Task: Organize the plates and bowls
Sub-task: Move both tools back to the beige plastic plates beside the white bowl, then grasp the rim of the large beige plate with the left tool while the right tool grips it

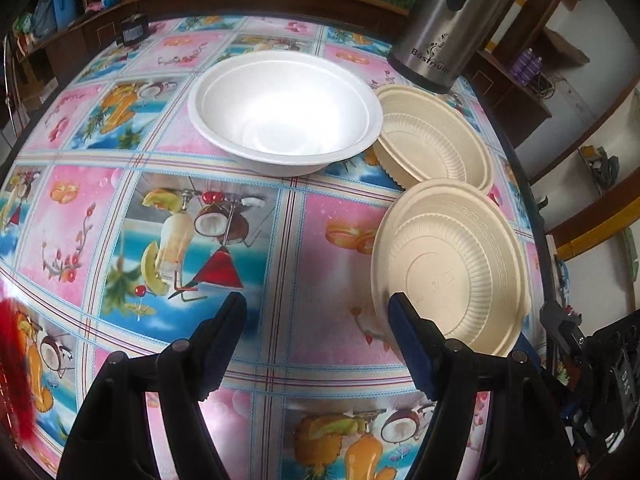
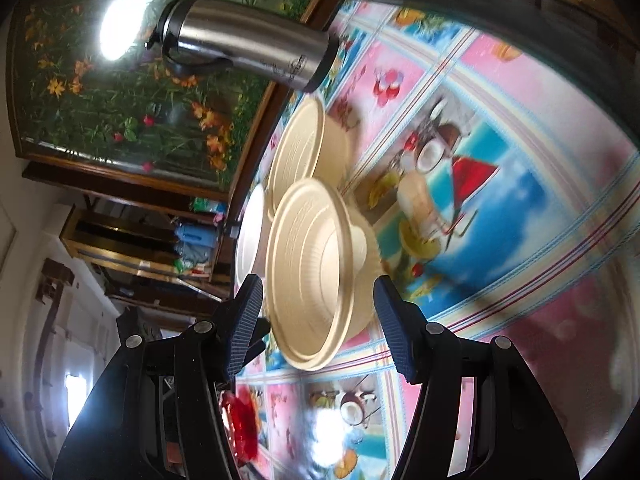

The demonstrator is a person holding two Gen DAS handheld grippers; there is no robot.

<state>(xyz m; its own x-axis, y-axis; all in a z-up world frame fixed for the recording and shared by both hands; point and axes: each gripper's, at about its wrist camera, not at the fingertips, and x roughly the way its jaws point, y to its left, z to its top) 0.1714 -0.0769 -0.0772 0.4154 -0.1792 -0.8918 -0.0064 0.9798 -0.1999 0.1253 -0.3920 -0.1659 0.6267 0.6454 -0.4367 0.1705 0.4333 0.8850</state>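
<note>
- Here, nearest the lens in the right wrist view, the right gripper (image 2: 318,320) stands with its jaws apart, one blue ribbed pad (image 2: 245,326) on each side of the near rim of the near beige bowl (image 2: 316,264); neither pad appears to touch it yet.
- In the left wrist view the left gripper (image 1: 318,346) also stands parted, holding nothing; its right pad (image 1: 412,344) lies across the same bowl's (image 1: 452,268) near edge, though contact cannot be judged.
- The near beige bowl rests on the fruit-print tablecloth (image 1: 200,240), its rim overlapping the far beige bowl (image 1: 434,136), which lies just beyond it.
- The white foam bowl (image 1: 284,110) sits left of the far beige bowl, rims close or touching.
- A steel thermos (image 1: 448,28) stands behind the bowls, at the far edge.
- Judged step: grasp the near beige bowl by its rim, for nesting into its twin.
- Advice: close one pad inside and one outside the rim, gently, since thin ware may flex; lift clear before moving, to avoid dragging the overlapped bowl toward the thermos.
</note>
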